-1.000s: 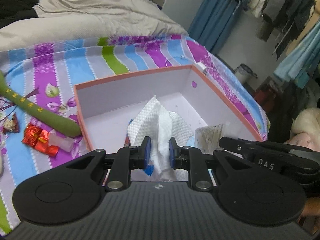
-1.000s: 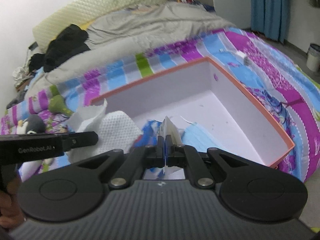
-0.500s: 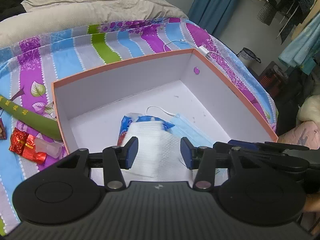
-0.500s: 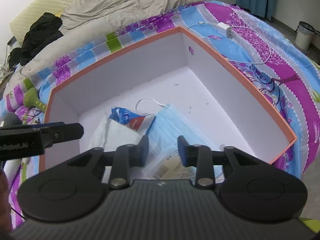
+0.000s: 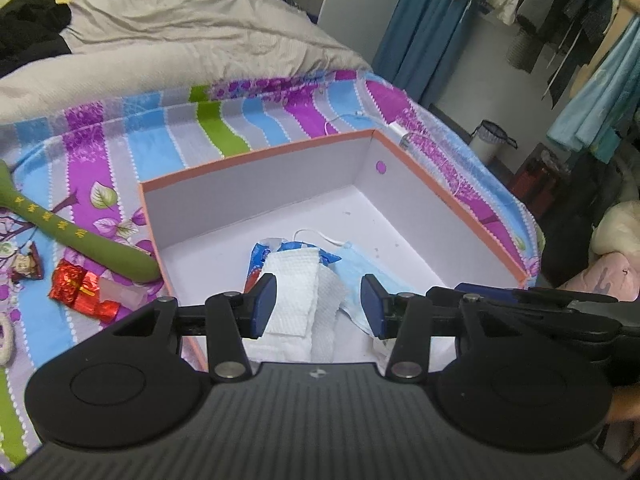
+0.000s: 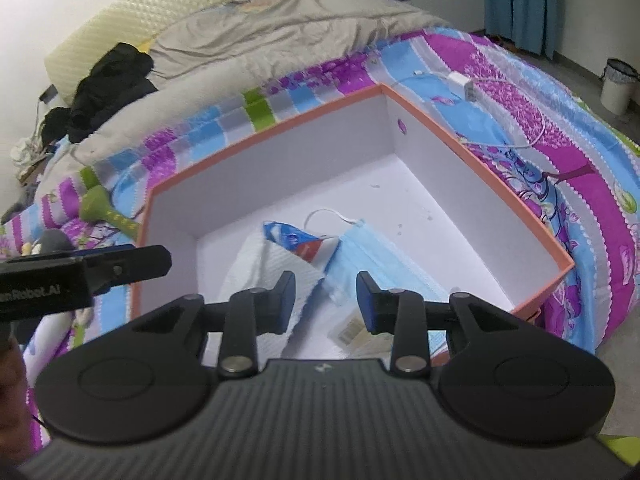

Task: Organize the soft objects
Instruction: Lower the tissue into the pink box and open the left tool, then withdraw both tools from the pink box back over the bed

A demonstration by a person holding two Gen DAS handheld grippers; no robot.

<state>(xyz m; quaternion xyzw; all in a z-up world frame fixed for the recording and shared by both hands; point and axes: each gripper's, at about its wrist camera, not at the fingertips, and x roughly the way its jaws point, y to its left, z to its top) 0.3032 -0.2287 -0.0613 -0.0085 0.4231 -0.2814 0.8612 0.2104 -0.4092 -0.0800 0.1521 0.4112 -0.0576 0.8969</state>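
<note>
Striped bedding (image 5: 280,120) fills the ground under both of my cameras, with a grey quilt (image 5: 180,40) bunched behind it and blue curtains (image 6: 520,0) at the far wall. Left of my left gripper (image 5: 318,306) lie a red wrapper (image 5: 78,290) and a green plush (image 5: 80,236), both outside the box (image 5: 260,156). This gripper's fingers (image 5: 262,304) stand apart with nothing pinched; the white cloth (image 5: 296,280) lies on the box floor below and between them, loose. Just beyond the fingertips sits a blue packet (image 5: 294,246), and toward the right finger the blue mask (image 5: 356,264) spreads flat.

On my right gripper (image 6: 324,302) the fingers (image 6: 366,300) are likewise parted and hold nothing. Cloth (image 6: 276,260) shows past the left finger, packet (image 6: 298,240) just ahead, mask (image 6: 384,256) ahead and right. A labelled slip (image 6: 352,330) lies below the right finger. Right of the box, a charger (image 6: 462,84) rests on the bedding.
</note>
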